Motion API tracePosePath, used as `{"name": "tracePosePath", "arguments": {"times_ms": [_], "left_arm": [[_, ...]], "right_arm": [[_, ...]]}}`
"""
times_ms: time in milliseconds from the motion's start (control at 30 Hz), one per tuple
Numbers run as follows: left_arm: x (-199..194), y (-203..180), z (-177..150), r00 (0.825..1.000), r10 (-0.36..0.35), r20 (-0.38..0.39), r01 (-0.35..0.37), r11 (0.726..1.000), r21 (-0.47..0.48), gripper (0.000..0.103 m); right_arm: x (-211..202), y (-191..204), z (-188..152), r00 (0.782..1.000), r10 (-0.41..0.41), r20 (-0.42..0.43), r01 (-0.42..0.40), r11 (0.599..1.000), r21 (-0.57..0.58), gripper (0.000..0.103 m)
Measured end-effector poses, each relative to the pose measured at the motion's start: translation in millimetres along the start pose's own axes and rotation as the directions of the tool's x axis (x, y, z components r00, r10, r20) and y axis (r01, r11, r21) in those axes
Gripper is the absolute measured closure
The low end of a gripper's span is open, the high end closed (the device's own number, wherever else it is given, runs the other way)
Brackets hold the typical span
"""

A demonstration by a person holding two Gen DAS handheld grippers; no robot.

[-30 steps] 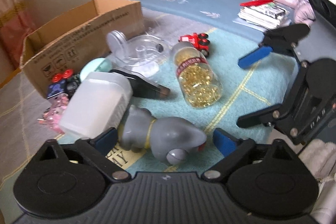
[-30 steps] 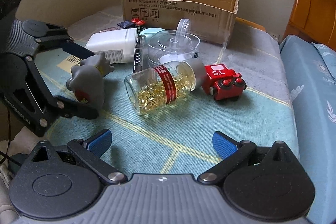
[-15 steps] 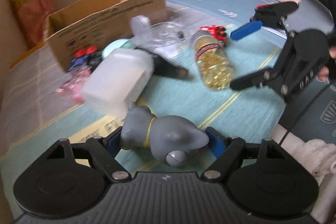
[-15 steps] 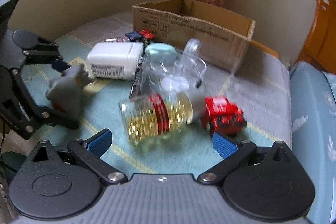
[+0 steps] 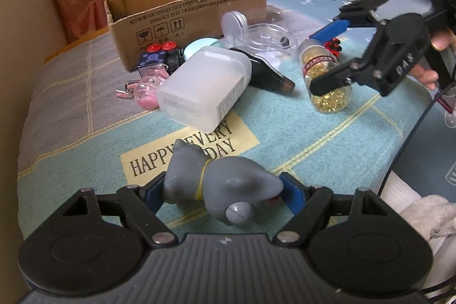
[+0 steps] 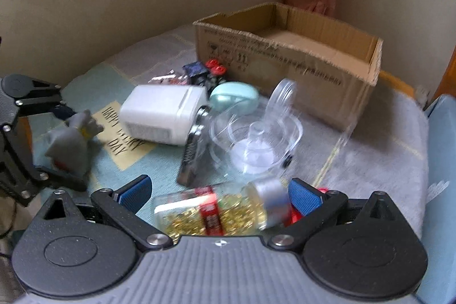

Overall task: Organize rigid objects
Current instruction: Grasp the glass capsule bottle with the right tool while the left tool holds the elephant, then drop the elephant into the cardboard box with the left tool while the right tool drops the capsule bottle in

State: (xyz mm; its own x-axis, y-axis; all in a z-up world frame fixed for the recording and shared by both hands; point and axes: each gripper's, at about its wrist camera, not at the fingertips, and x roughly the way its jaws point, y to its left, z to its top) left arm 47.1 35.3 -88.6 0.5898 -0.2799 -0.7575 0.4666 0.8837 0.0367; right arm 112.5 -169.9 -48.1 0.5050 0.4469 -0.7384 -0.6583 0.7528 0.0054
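While the open cardboard box [image 5: 185, 16] sits upper centre, the left gripper [image 5: 225, 191], bottom centre, clamps the grey toy figure [image 5: 219, 187]; the right gripper [image 6: 219, 197] stands spread around the capsule jar [image 6: 216, 211], pads apart from it.

In the left wrist view, the toy animal [image 5: 225, 187] is found at the lower centre, on the printed cloth [image 5: 327, 138]. Above it, at mid-frame, the plastic tub [image 5: 205, 87] is laid on its side. The cardboard box [image 5: 182, 16] is placed behind it, at the upper centre. The capsule jar [image 5: 327, 76] is seen to the right, with the clear container [image 5: 265, 39] between jar and box.
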Motion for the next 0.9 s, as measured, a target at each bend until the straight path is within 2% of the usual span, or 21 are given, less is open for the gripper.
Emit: {"name": "tracePosePath", "arguments": {"times_ms": [200, 333, 533, 600, 633, 767, 900], "left_arm": [[0.9, -0.2, 0.6, 1.000, -0.007, 0.005, 0.007, 1.000, 0.013, 0.022], [1.7, 0.5, 2.4, 1.000, -0.006, 0.006, 0.006, 1.000, 0.009, 0.022], [1.0, 1.1, 4.3, 1.000, 0.008, -0.005, -0.008, 1.000, 0.007, 0.023], [0.1, 2.6, 5.2, 1.000, 0.015, -0.011, -0.015, 1.000, 0.005, 0.023], [-0.5, 3.5, 6.0, 1.000, 0.018, -0.014, -0.018, 1.000, 0.005, 0.024], [-8.9, 8.3, 13.7, 1.000, 0.027, -0.017, -0.027, 1.000, -0.009, 0.024], [-23.0, 11.6, 29.4, 0.999, 0.049, 0.002, -0.049, 0.999, 0.017, 0.024]], "right_arm": [[-8.7, 19.4, -8.5, 0.998, -0.005, -0.063, 0.003, 1.000, -0.024, 0.000], [-5.6, 33.0, -8.5, 0.994, -0.069, -0.083, 0.068, 0.997, -0.024, 0.000], [2.5, 39.3, -0.2, 0.987, -0.129, -0.096, 0.134, 0.989, 0.054, 0.000], [4.4, 42.4, 1.3, 0.982, -0.157, -0.107, 0.164, 0.985, 0.059, 0.007], [4.8, 42.4, 2.4, 0.979, -0.164, -0.119, 0.172, 0.983, 0.061, 0.007], [-2.3, 40.0, 6.2, 0.983, -0.137, -0.126, 0.147, 0.986, 0.082, 0.007], [-15.3, 38.5, 15.4, 0.987, -0.115, -0.110, 0.125, 0.989, 0.082, 0.007]]}}
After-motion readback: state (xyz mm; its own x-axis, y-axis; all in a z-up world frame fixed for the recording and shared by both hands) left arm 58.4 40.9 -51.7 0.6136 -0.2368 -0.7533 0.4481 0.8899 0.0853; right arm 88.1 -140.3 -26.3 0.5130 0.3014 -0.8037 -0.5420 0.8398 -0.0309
